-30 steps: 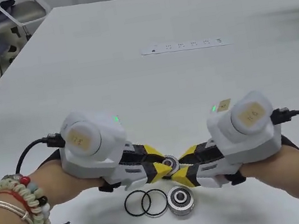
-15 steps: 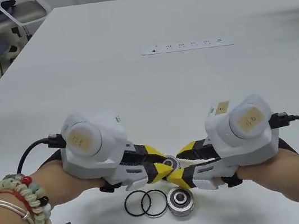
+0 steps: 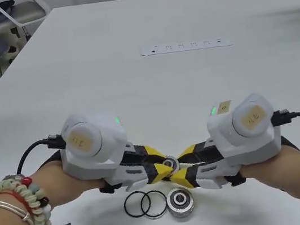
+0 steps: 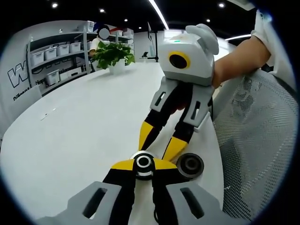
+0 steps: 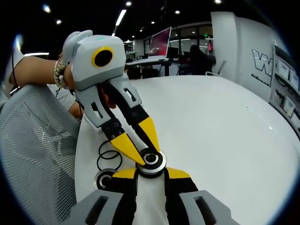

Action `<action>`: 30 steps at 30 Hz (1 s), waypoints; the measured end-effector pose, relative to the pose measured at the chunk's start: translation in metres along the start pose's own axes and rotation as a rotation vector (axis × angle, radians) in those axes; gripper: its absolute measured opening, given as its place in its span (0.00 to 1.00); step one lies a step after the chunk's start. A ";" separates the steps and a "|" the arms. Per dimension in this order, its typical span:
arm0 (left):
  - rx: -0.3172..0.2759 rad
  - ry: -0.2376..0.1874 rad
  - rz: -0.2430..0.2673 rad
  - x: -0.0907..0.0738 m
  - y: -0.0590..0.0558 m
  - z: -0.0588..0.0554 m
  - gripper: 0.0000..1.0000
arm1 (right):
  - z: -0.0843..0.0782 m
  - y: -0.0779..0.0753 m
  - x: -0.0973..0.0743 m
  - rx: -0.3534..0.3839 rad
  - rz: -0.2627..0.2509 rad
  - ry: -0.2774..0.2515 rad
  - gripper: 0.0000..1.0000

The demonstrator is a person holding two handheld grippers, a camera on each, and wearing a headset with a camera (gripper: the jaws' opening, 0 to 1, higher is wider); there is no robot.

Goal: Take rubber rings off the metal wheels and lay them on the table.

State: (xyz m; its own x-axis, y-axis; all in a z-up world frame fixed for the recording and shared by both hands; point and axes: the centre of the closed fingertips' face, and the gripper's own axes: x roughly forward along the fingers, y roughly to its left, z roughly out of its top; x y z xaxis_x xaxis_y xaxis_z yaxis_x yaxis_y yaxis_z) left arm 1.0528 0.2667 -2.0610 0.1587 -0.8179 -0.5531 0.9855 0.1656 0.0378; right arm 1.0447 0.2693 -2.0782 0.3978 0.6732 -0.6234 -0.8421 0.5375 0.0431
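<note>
Holding almost the same pose as half a second ago, the left gripper and the right gripper meet tip to tip over the near part of the white table. A small metal wheel is caught between them. The right gripper sits a touch farther right than it did. A green light on the left housing and another on the right one are lit. Neither glowed half a second ago, though both did a second ago. The things on the table lie as they did.

The left tongs are pressed onto the wheel from either side, as the left gripper view shows. The right tongs are also closed against its rim, their yellow tips flanking it in the right gripper view, where a dark band runs round the wheel.

Nearer than the grippers, two rubber rings lie flat and overlapping. A second wheel sits just to their right; whether it touches them cannot be told. A white power strip lies far off.

Each gripper carries a beige sticker with marks too small to read. A large "W" stands on a wall in the left gripper view, the smaller line under it unreadable. The right gripper view shows one too.
</note>
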 end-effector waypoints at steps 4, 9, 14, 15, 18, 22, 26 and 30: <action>-0.001 -0.001 0.000 0.000 0.000 0.000 0.08 | -0.003 -0.001 -0.003 -0.002 -0.002 0.015 0.15; -0.002 -0.001 0.001 0.000 0.000 0.000 0.08 | 0.002 0.003 0.001 0.013 0.006 -0.009 0.23; -0.003 -0.003 0.000 0.000 0.000 0.000 0.08 | 0.001 -0.002 0.003 0.009 -0.032 -0.012 0.27; -0.003 -0.004 0.000 0.000 0.000 0.000 0.08 | 0.001 -0.004 0.003 0.015 -0.038 -0.014 0.28; -0.003 -0.004 0.004 0.001 0.001 0.000 0.08 | 0.000 0.006 0.003 0.039 0.022 -0.009 0.22; -0.003 0.000 0.005 0.001 0.001 0.000 0.08 | 0.001 -0.001 -0.001 0.025 -0.006 -0.005 0.20; -0.004 -0.001 0.007 0.001 0.001 0.000 0.08 | -0.002 -0.002 -0.004 0.035 0.004 0.003 0.15; -0.017 -0.002 0.015 0.001 0.003 0.000 0.08 | -0.006 -0.004 -0.006 0.051 -0.006 0.018 0.01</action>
State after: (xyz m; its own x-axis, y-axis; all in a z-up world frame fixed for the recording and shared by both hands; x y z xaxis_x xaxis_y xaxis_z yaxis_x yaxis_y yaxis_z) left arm 1.0561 0.2669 -2.0614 0.1738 -0.8162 -0.5511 0.9818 0.1873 0.0321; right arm 1.0441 0.2604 -2.0794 0.3958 0.6605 -0.6380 -0.8199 0.5671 0.0785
